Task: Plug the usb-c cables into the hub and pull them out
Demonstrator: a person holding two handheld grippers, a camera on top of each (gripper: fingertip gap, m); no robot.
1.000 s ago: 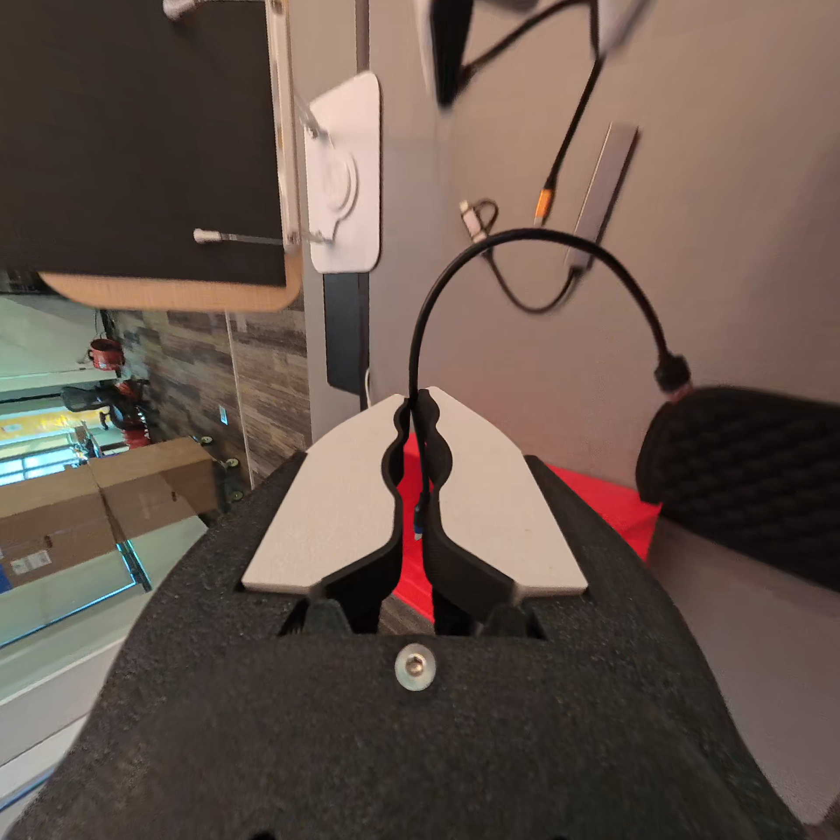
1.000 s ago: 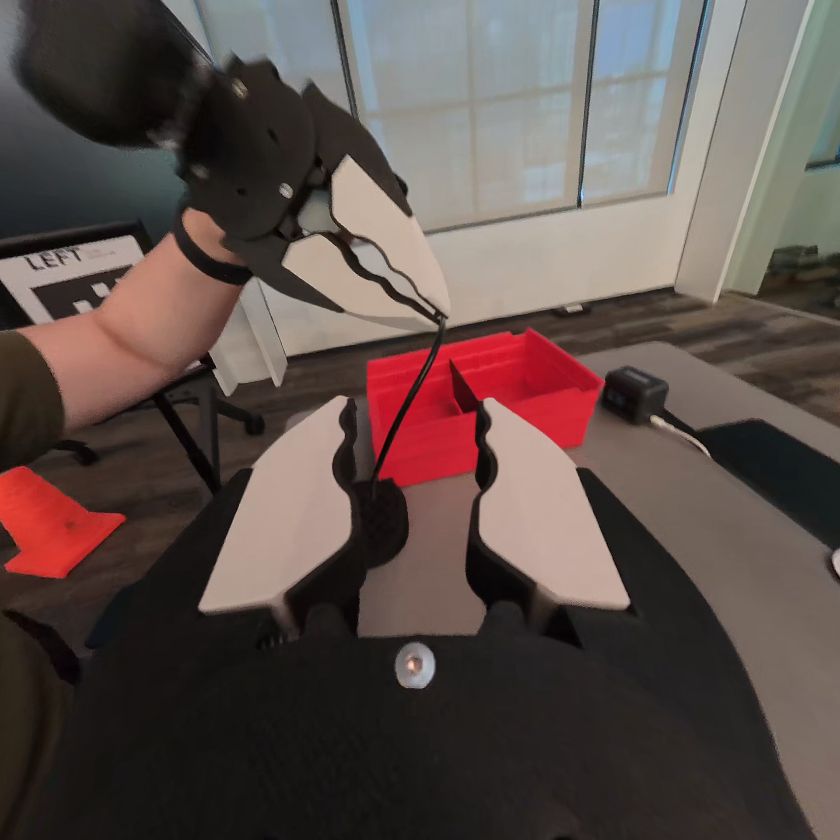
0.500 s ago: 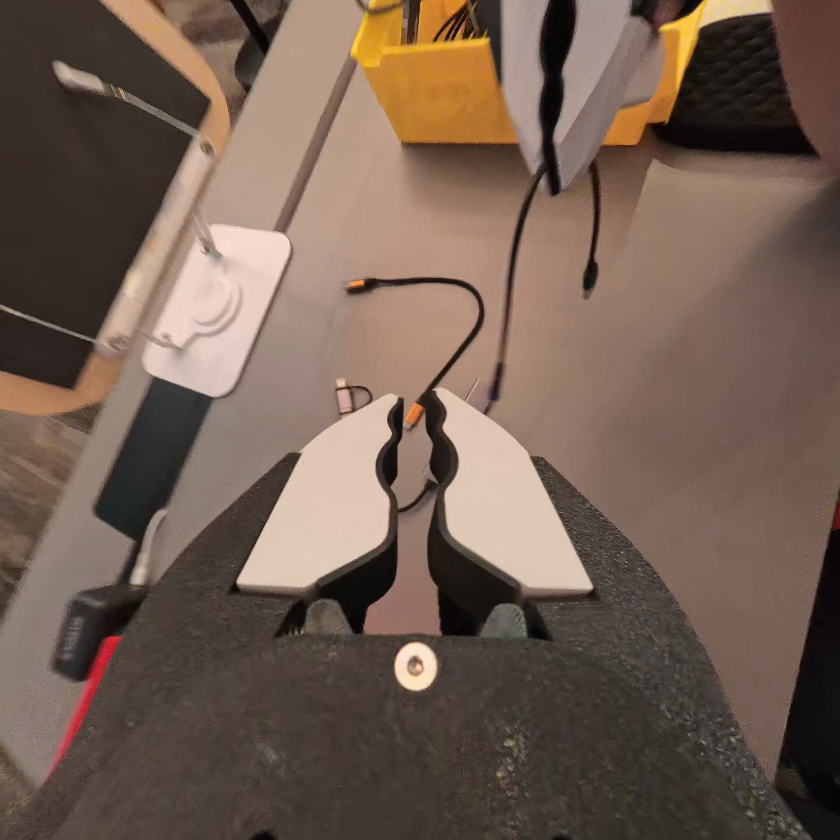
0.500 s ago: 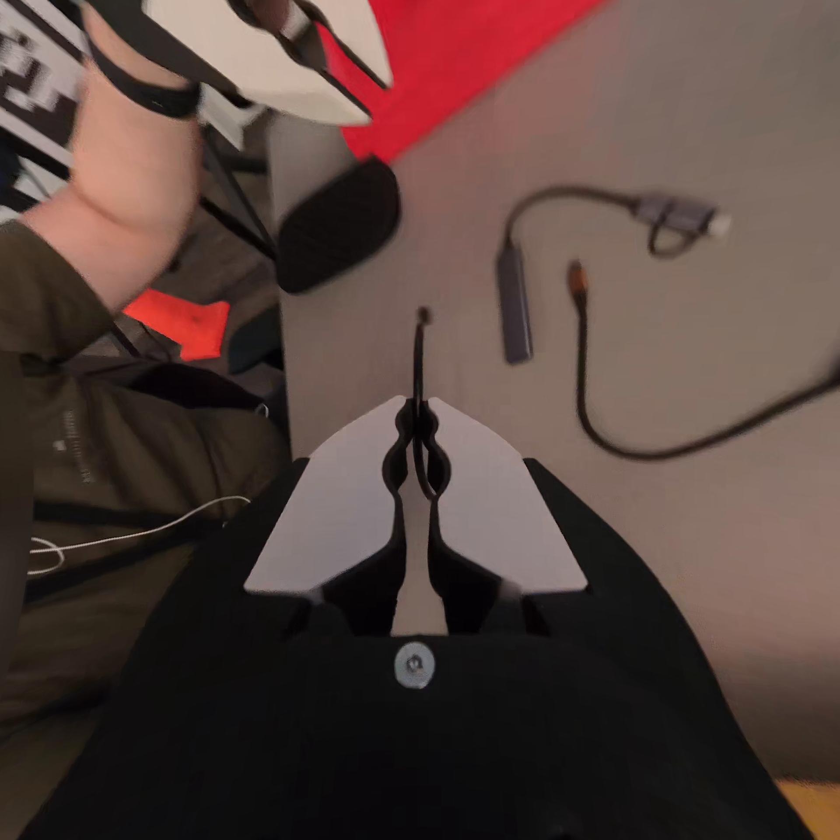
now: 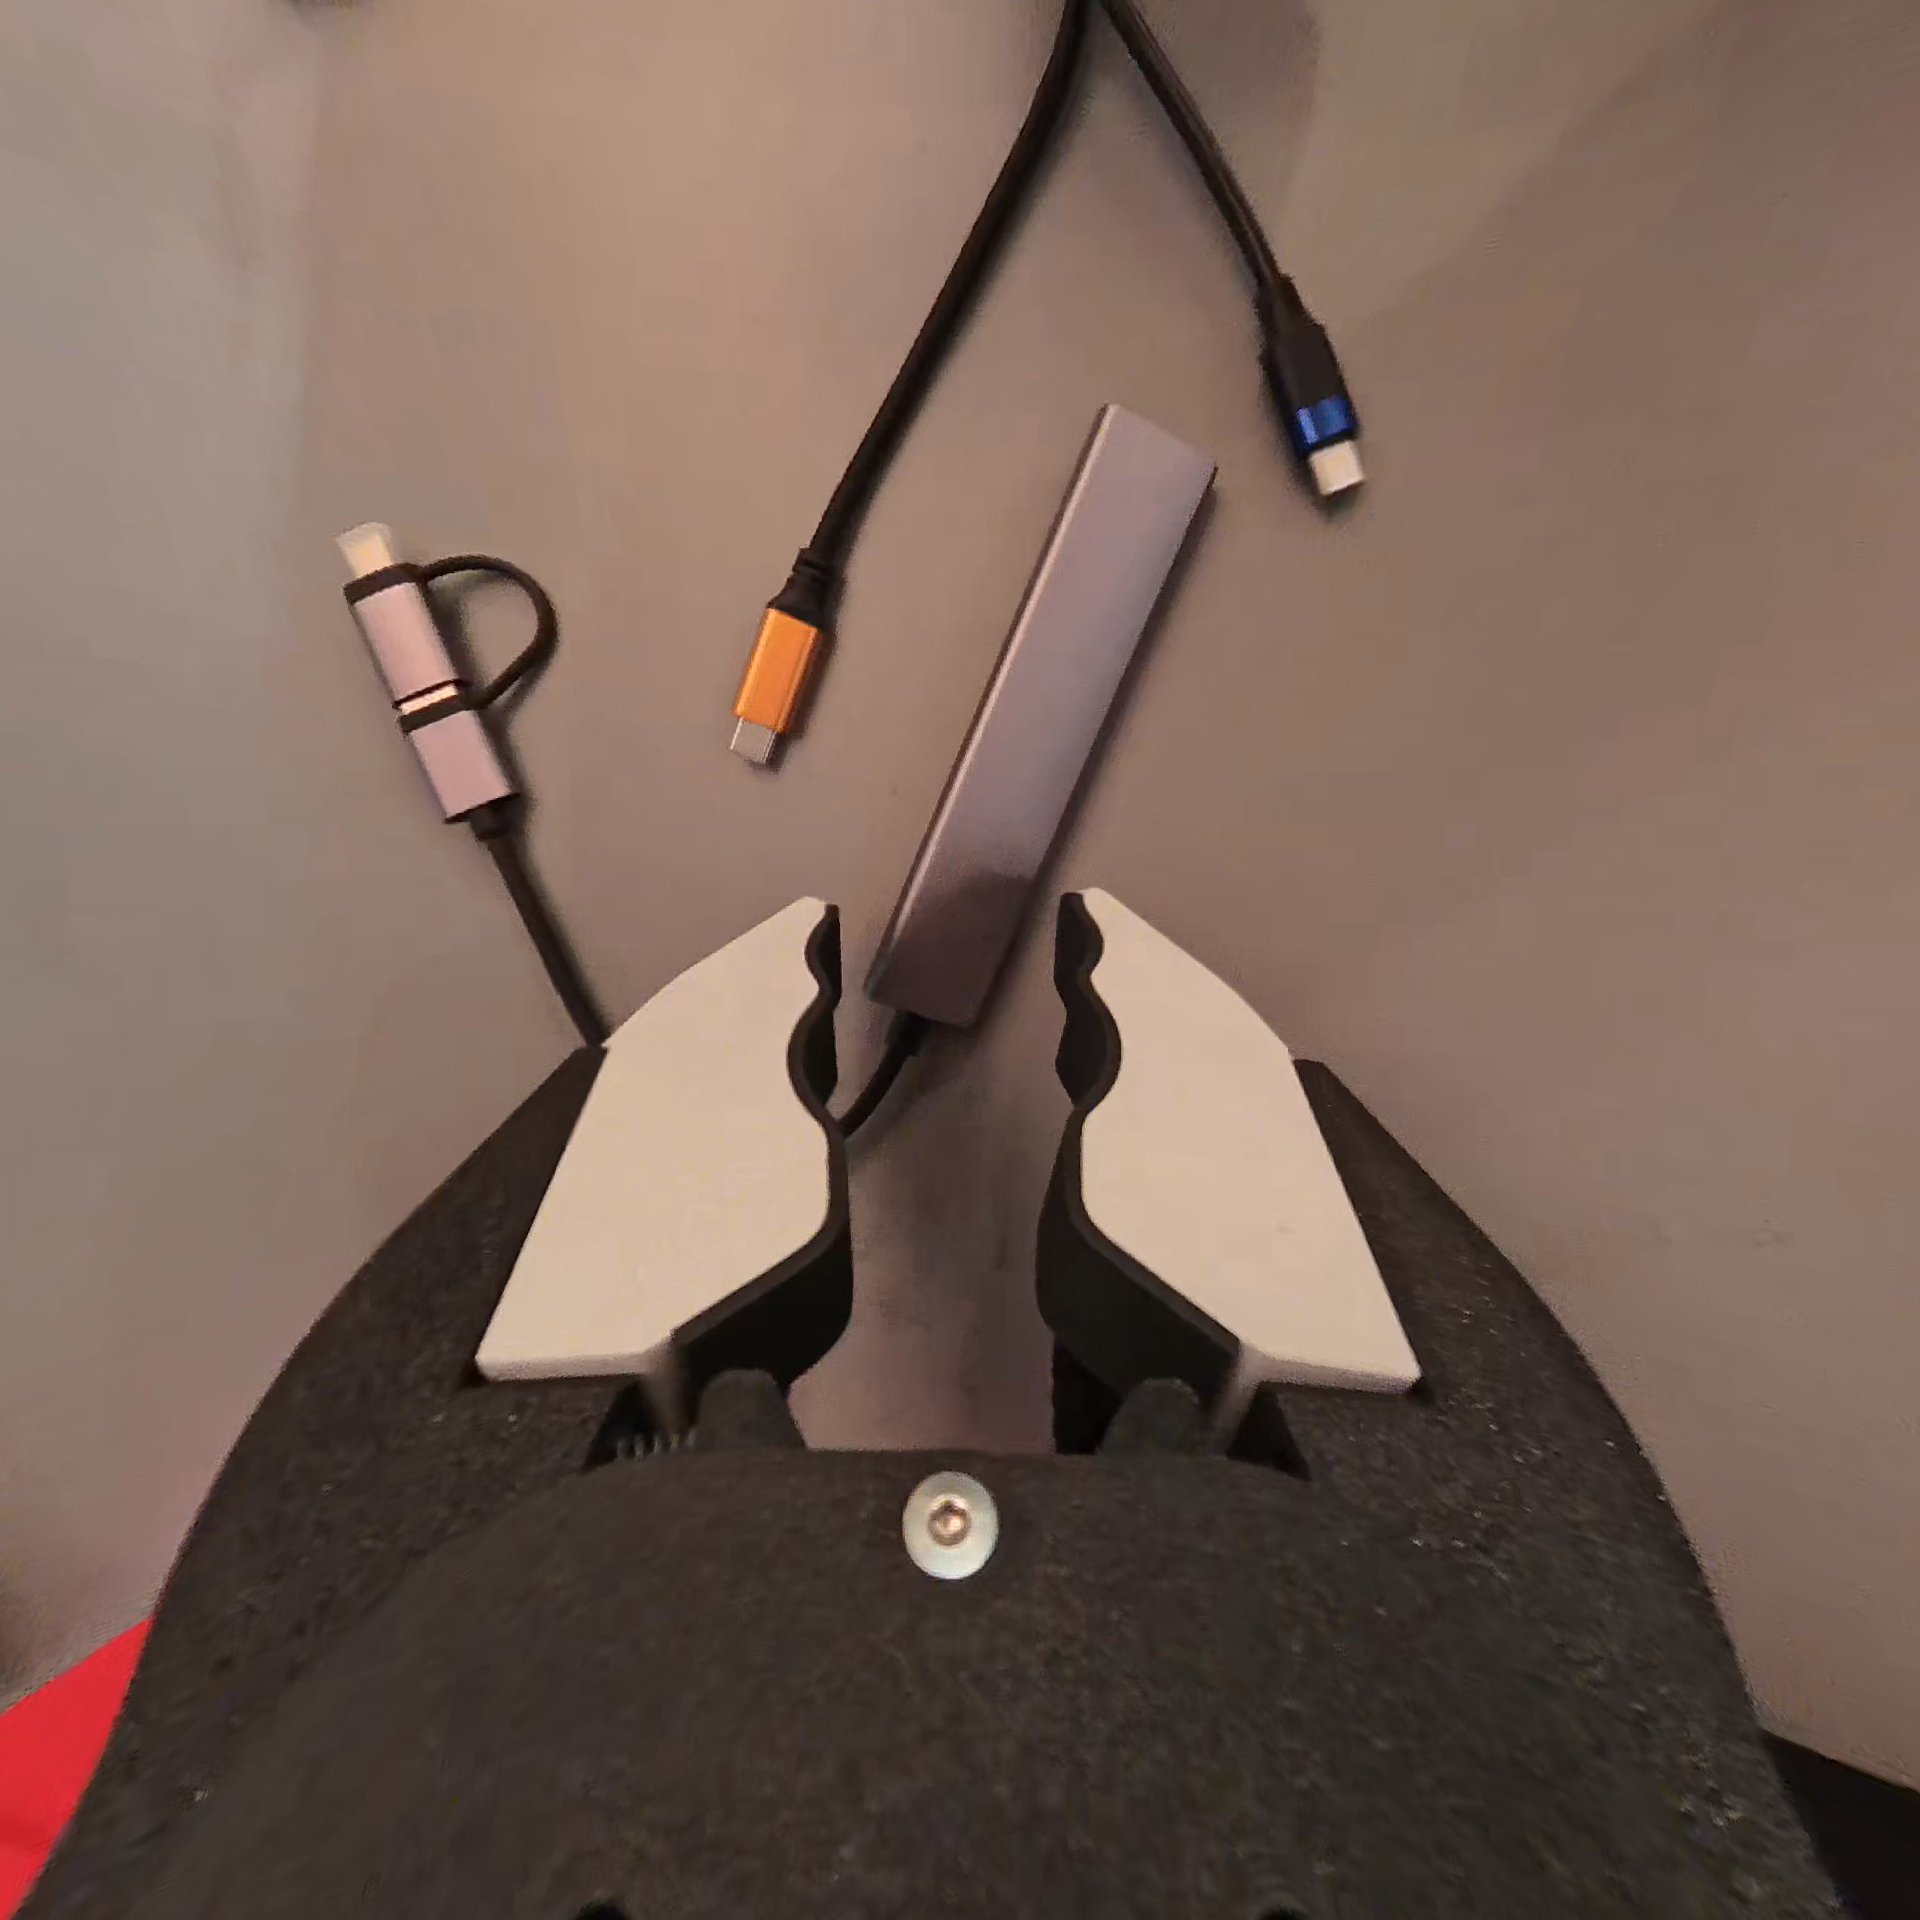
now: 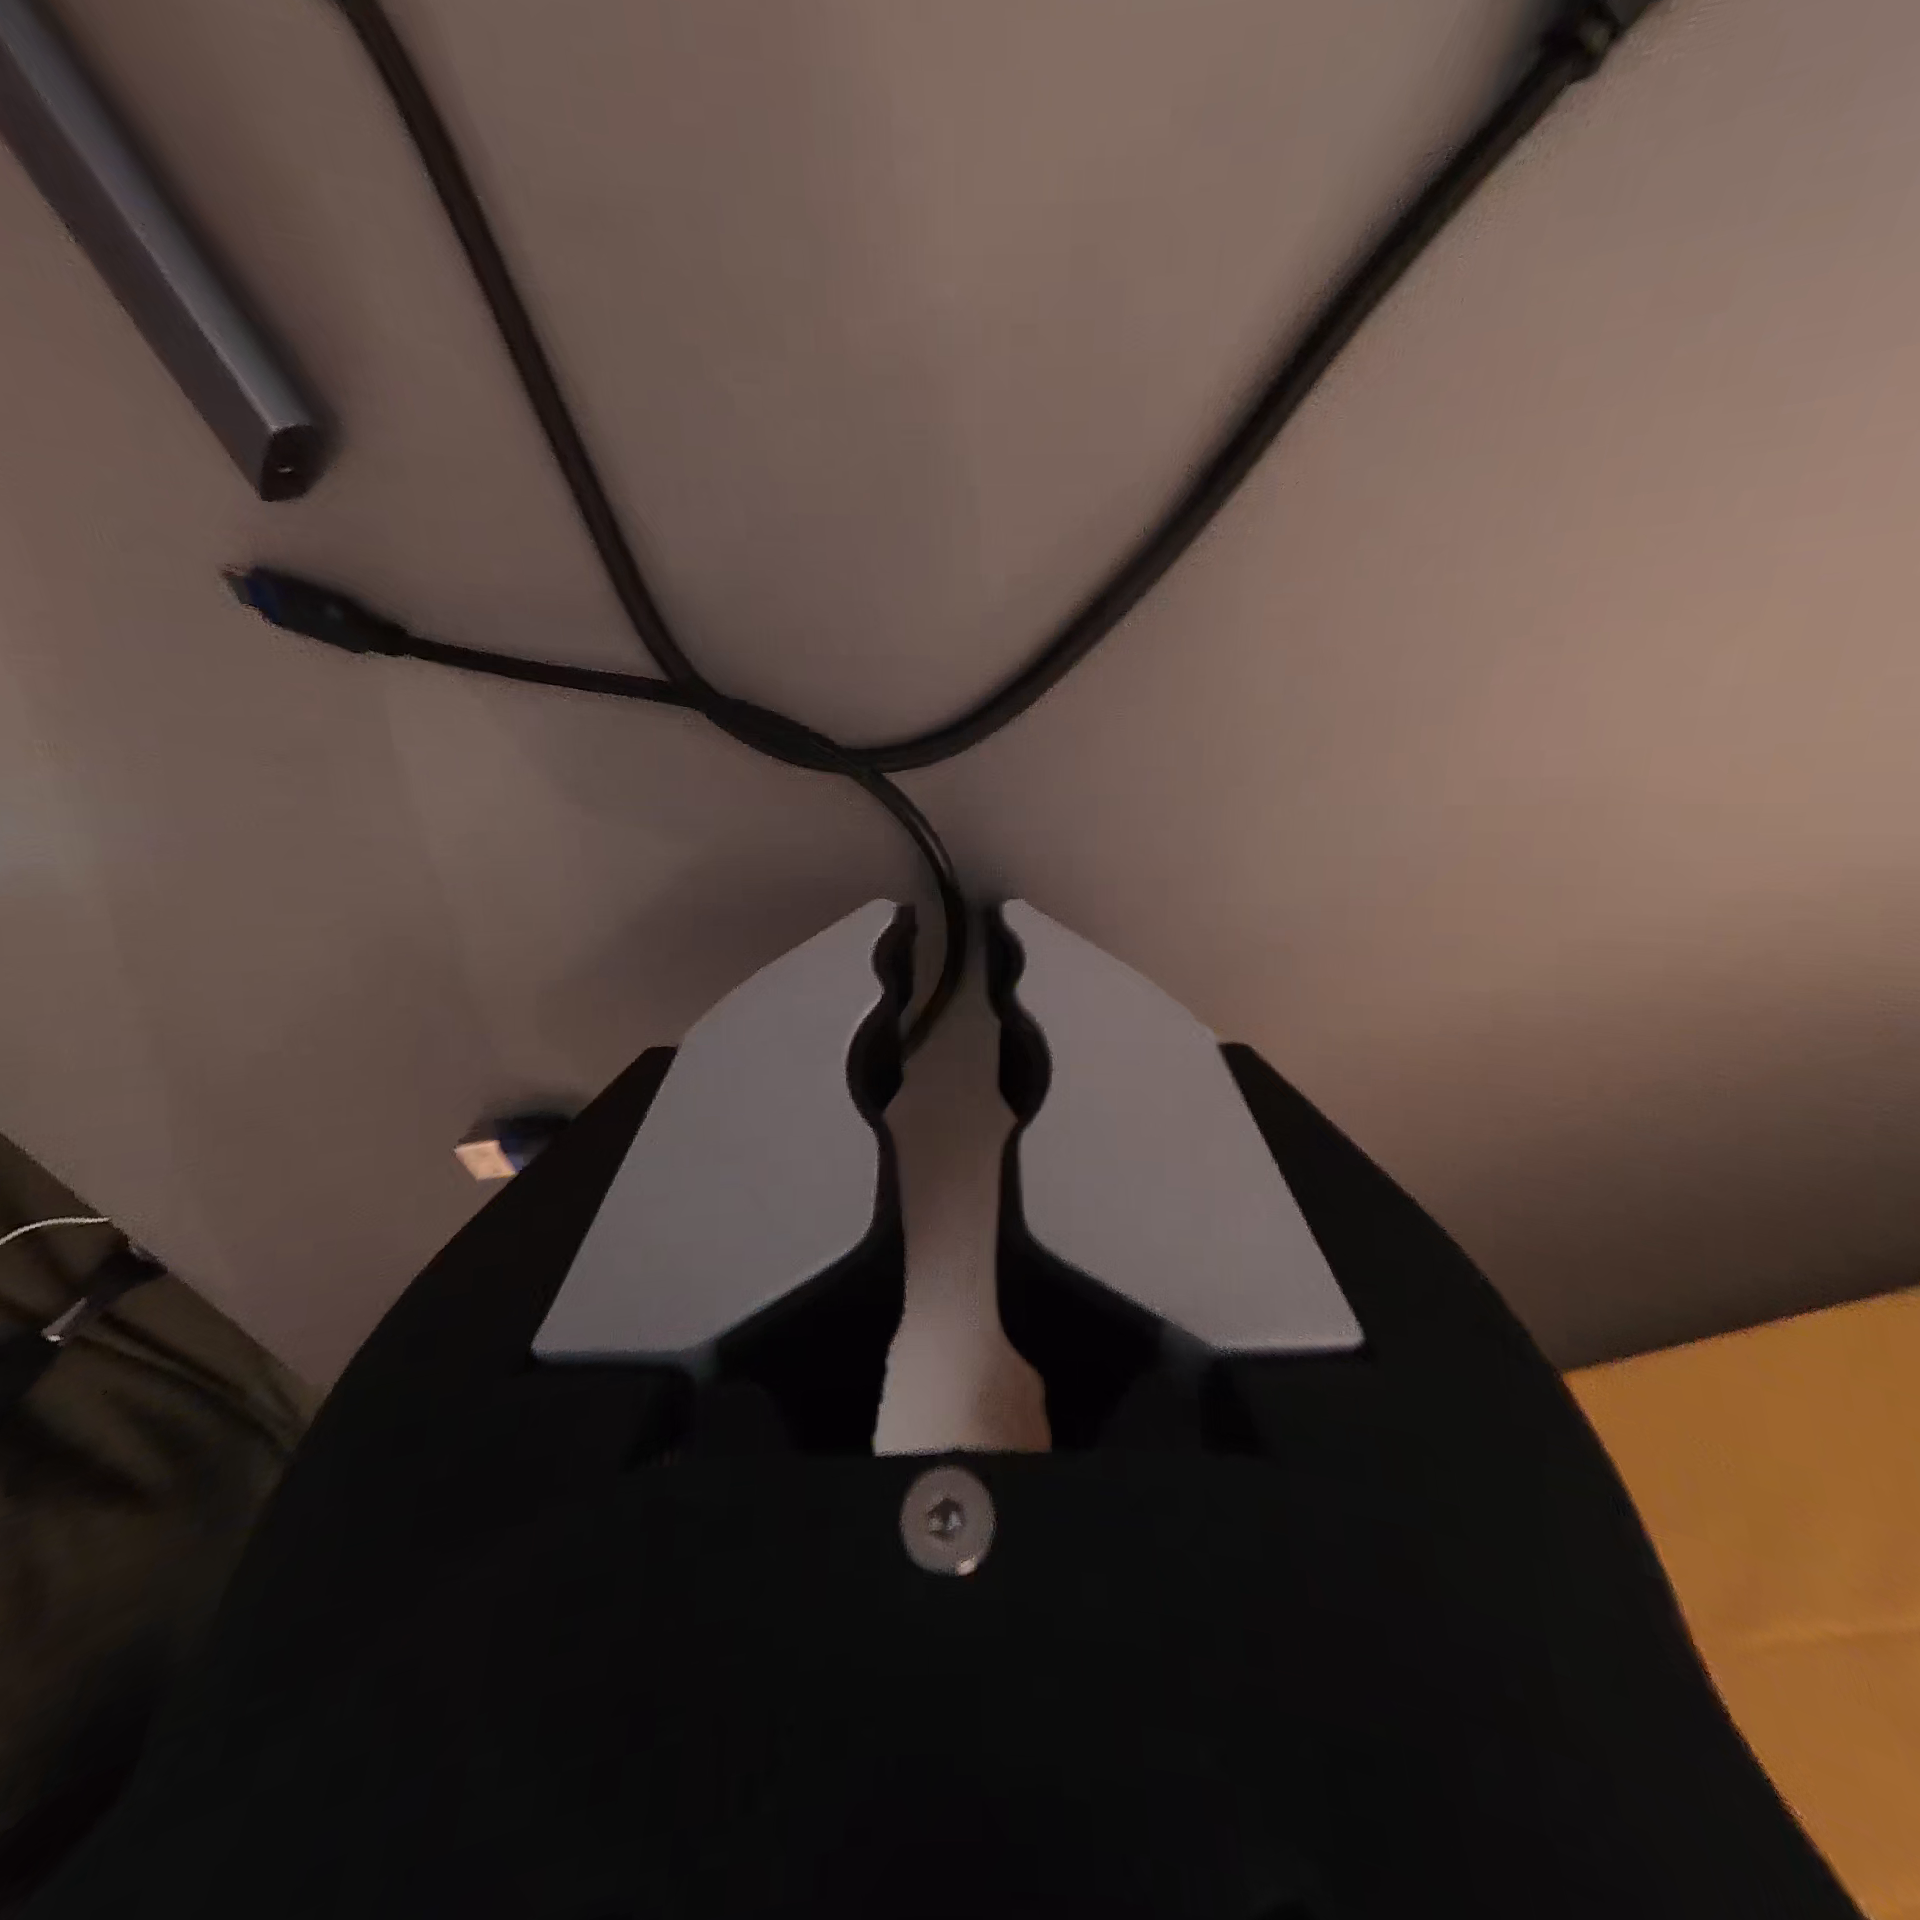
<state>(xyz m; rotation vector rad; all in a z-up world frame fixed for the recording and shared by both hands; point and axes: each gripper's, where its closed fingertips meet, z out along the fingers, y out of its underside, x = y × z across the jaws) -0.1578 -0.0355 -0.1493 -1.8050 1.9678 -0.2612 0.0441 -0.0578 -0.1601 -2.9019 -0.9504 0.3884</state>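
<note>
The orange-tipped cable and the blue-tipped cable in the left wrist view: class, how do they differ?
The orange-tipped cable has a broad orange shell and lies left of the hub. The blue-tipped cable has a black shell with a narrow blue band and lies right of it. Both are black, unplugged and flat on the table.

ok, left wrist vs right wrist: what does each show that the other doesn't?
Left wrist only: orange-tipped cable plug, the hub's own grey double connector, the open left claw straddling the hub's near end, and something red at the lower corner.
Right wrist only: the two black cables crossing, the right claw parted around one, and a yellow surface.
Both: grey hub, blue-tipped plug, grey table.
</note>
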